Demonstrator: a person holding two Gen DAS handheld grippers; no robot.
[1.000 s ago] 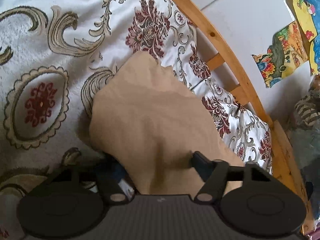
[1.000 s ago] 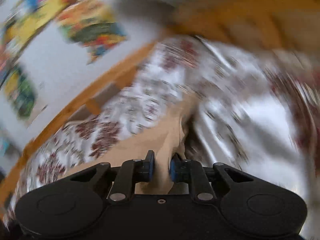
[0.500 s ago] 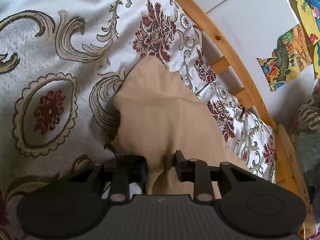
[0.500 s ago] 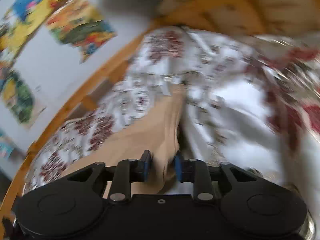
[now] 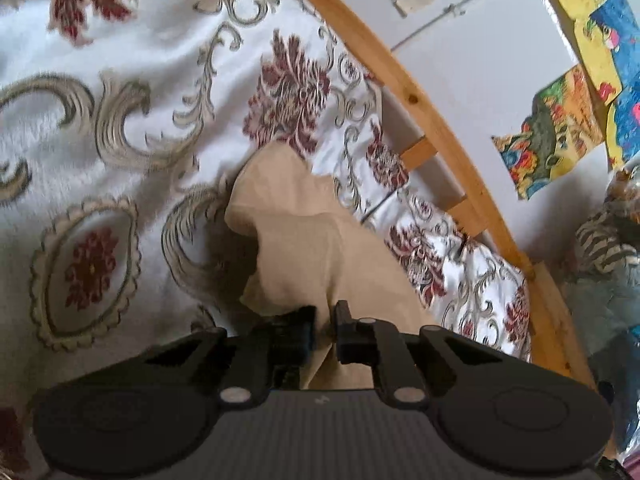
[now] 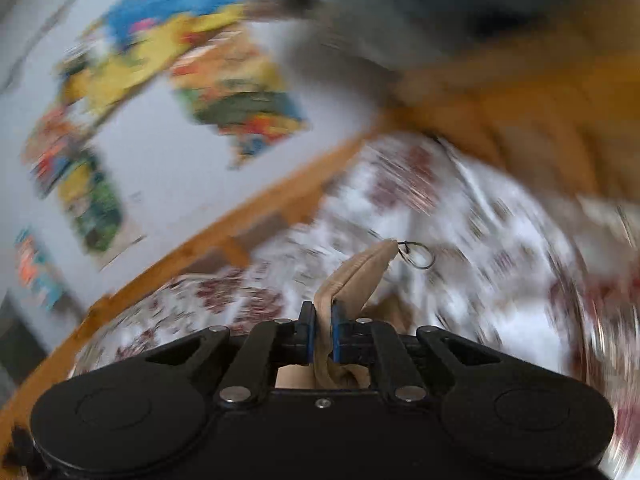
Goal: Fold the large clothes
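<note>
Both grips are on. Left hand-held gripper (image 5: pixel 323 334) is clamped on a pinch of the tan garment (image 5: pixel 320 248); its jaws have just been closing and the cloth now sits bunched between the pads. Right hand-held gripper (image 6: pixel 322 334) is clamped too, jaws just closed down on a folded tan edge (image 6: pixel 356 276) that sticks up and forward past the fingertips. A thin dark thread loop (image 6: pixel 418 254) hangs off that edge's tip.

Taking the wooden bed rail (image 5: pixel 420 108) as reference: the garment lies on the patterned bedspread (image 5: pixel 120 120), just inside the rail. Its long axis runs roughly along the rail, from our left grip away toward a loose far corner (image 5: pixel 276 160) that rests flat on the spread. Seen from the left wrist, everything ungripped lies ahead of the jaws and slightly left. Only a narrow strip of spread shows between cloth and rail.

The right wrist view is heavily motion-blurred, so we can't tell how far the two grips sit apart along the cloth. The rail (image 6: pixel 224 236) shows there as well, crossing on the left, so we judge both grips are on the same near end.

Our read: the next move turns on that axis. The far corner is the free end and both hands are at the near end. The left has the straight line to it, so we carry forward along the rail, not across it, and watch that cloth doesn't slip over the rail side.
</note>
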